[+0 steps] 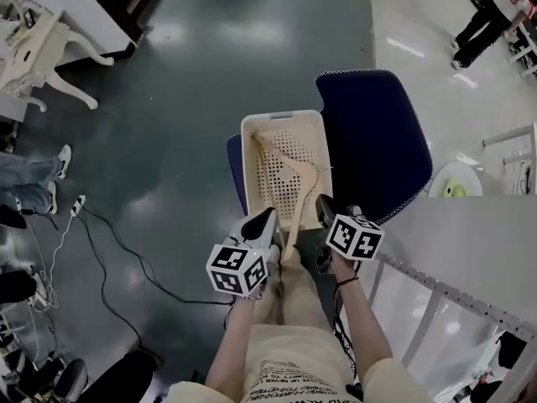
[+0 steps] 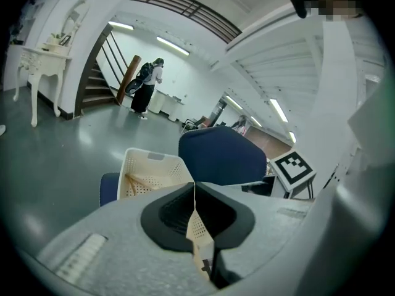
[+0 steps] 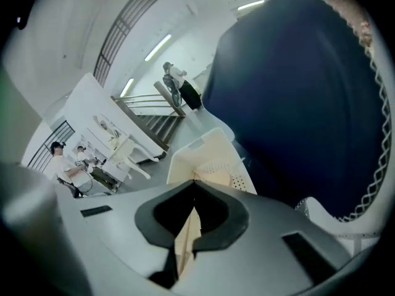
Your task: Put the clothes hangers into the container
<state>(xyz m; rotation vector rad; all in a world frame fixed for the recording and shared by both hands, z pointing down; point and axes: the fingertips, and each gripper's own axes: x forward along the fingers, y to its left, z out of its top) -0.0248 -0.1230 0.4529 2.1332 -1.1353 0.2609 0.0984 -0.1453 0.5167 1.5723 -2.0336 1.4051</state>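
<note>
A cream perforated basket (image 1: 252, 126) stands on a blue chair (image 1: 369, 141). Wooden hangers (image 1: 289, 168) lie inside it, and one long piece (image 1: 296, 218) sticks out over the near rim, between my two grippers. My left gripper (image 1: 270, 217) hovers at the basket's near left corner, its jaw tips touching and empty (image 2: 194, 185). On the other side of that piece my right gripper (image 1: 320, 201) is also shut with nothing gripped (image 3: 195, 182). Both gripper views look over the basket (image 2: 148, 168) (image 3: 203, 156), with the chair back (image 2: 222, 156) (image 3: 296, 103) behind it.
Cables (image 1: 109, 246) run over the dark floor at the left, near people's feet (image 1: 38, 183). A white table (image 1: 33, 49) stands at the upper left. A white railing (image 1: 445, 288) lies close on my right. A person (image 1: 491, 15) stands far off at the top right.
</note>
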